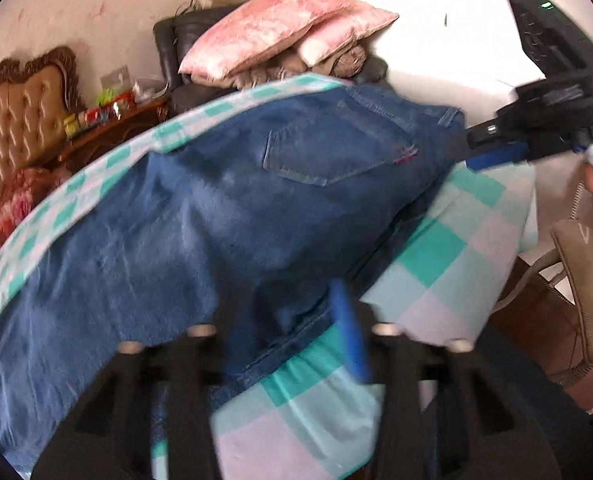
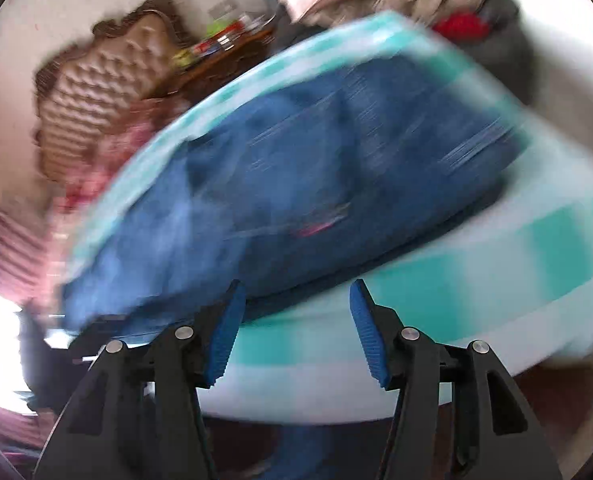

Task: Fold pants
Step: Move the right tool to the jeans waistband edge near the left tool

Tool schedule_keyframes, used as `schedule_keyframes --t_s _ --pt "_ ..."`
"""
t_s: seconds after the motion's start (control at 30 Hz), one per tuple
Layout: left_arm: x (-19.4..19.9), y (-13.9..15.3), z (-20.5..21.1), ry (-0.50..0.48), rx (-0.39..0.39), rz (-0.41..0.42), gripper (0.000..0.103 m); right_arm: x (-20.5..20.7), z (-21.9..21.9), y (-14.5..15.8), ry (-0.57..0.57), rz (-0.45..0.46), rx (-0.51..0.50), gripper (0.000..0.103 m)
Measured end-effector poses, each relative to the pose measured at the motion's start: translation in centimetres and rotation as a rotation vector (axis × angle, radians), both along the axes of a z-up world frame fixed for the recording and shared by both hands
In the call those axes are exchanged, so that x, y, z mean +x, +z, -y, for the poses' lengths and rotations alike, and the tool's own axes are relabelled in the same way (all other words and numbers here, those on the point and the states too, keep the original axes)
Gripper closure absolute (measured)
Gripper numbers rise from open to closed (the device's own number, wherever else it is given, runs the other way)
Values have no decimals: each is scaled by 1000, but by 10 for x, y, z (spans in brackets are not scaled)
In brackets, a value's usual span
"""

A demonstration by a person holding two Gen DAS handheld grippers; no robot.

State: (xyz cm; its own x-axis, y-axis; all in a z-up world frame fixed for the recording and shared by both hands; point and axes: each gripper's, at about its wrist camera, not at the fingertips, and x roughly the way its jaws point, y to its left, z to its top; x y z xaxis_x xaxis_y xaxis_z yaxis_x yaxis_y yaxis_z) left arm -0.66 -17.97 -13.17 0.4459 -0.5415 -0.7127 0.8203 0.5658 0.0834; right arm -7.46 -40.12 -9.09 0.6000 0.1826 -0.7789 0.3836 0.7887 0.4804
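One pair of jeans (image 1: 224,216) is lying flat on the checked sheet (image 1: 448,248), just ahead of both tongs, pocket side up, probably spread for folding. The left tongs (image 1: 292,332) are reaching into the near denim edge; whether they are clenching it, I cannot tell. The right tongs (image 2: 294,332) are hanging released, gripping nothing. Two pink pillows (image 1: 264,32) are lying beyond.

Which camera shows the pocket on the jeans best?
The left wrist view: the back pocket on the jeans shows its stitched outline clearly. In the right wrist view the jeans are smeared by motion blur, so no pocket outline shows.
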Motion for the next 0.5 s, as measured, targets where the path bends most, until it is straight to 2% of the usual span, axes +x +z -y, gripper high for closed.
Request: schedule_keyframes --t_s 0.1,0.17,0.3,0.33,0.37,0.4,0.5 --pt "1 1 -9 -8 -19 1 94 12 -13 -8 18 20 78 50" --pt "-1 4 -11 -14 -30 7 98 21 -14 -16 11 16 138 50" --pt "-6 8 -18 -24 -40 28 101 29 -18 -19 -18 14 157 50" --pt "-9 8 -18 -27 -36 35 101 30 -19 -18 -18 18 153 53" --pt "-10 7 -18 -30 -31 36 102 32 -20 -17 -19 11 131 74" --pt "-10 6 -18 -31 -29 34 102 30 -25 -19 -22 -7 108 88" --pt "-10 4 -18 -24 -38 10 98 30 -23 -26 -7 -44 87 94"
